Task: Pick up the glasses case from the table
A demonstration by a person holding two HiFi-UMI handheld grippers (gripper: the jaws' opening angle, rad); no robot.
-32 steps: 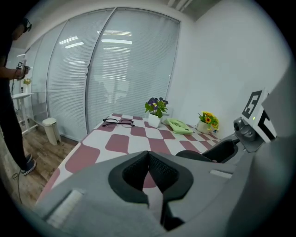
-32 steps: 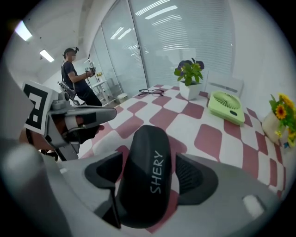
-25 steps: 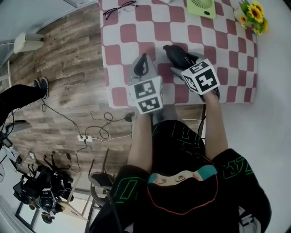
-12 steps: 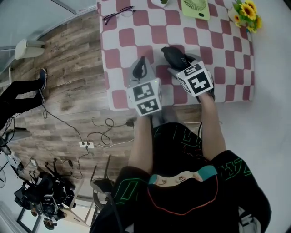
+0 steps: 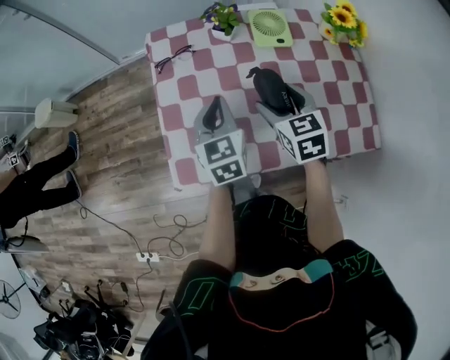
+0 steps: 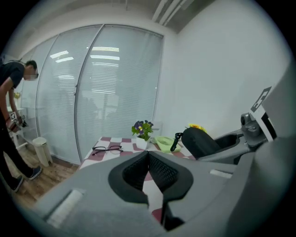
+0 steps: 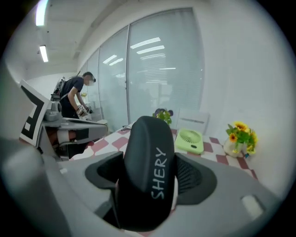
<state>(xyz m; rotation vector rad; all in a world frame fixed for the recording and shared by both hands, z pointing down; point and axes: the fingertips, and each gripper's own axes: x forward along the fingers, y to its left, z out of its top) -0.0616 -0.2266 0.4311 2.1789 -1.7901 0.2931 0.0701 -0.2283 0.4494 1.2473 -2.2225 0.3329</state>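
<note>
The black glasses case (image 5: 271,89), printed SHERY, is held lengthwise between the jaws of my right gripper (image 5: 273,98), above the red-and-white checked table (image 5: 330,91). The right gripper view shows the case (image 7: 150,171) filling the gap, with the pads (image 7: 192,178) pressed on its sides. My left gripper (image 5: 214,116) hovers beside it over the table's near part, its jaws shut with nothing in them. In the left gripper view its tips (image 6: 148,157) meet, and the case (image 6: 199,141) shows at the right.
Eyeglasses (image 5: 174,58) lie at the table's far left corner. A purple flower pot (image 5: 223,17), a green fan (image 5: 271,27) and sunflowers (image 5: 344,21) stand along the far edge. A person (image 5: 35,190) stands on the wooden floor at left, near cables (image 5: 165,239).
Both grippers have kept their places side by side, the case still in the right one. The view has shifted, so more of the table's far edge shows now.
</note>
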